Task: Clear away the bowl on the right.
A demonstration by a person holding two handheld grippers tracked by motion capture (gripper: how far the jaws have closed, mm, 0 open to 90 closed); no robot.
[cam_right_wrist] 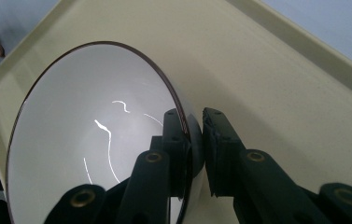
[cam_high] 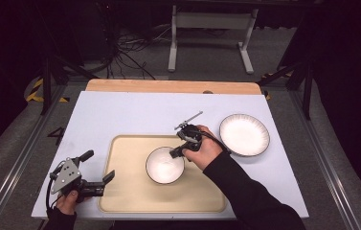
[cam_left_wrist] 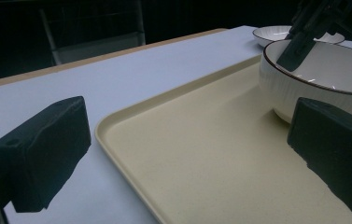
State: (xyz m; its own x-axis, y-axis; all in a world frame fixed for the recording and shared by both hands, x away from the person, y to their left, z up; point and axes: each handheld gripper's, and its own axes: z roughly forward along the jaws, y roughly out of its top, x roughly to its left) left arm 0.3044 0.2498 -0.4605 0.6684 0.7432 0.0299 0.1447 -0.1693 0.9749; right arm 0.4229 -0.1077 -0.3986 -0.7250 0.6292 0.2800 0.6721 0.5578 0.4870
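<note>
The white bowl (cam_high: 165,165) with a dark rim stands on the beige tray (cam_high: 130,191), a little right of the tray's middle, and its underside seems to rest flat on the tray floor. The right hand-held gripper (cam_high: 174,153) pinches the bowl's wall at the rim nearest the plate: in the right gripper view one jaw is inside the bowl (cam_right_wrist: 94,154) and the other is outside, pressed together on the thin wall. The left hand-held gripper (cam_high: 98,167) hangs over the left edge of the tray with its jaws spread wide and nothing between them, well apart from the bowl. To the right of the tray, on the pale worktop (cam_high: 120,115), lies a white plate (cam_high: 244,134) with a dark rim. I judge that the grasp on the bowl is made, but whether the bowl is arriving on the tray or leaving it, the pictures do not tell; the carrying or the release is what is left. The near rim of the tray is partly covered by the person's sleeve (cam_high: 245,196), and the contact under the bowl is hard to see.
</note>
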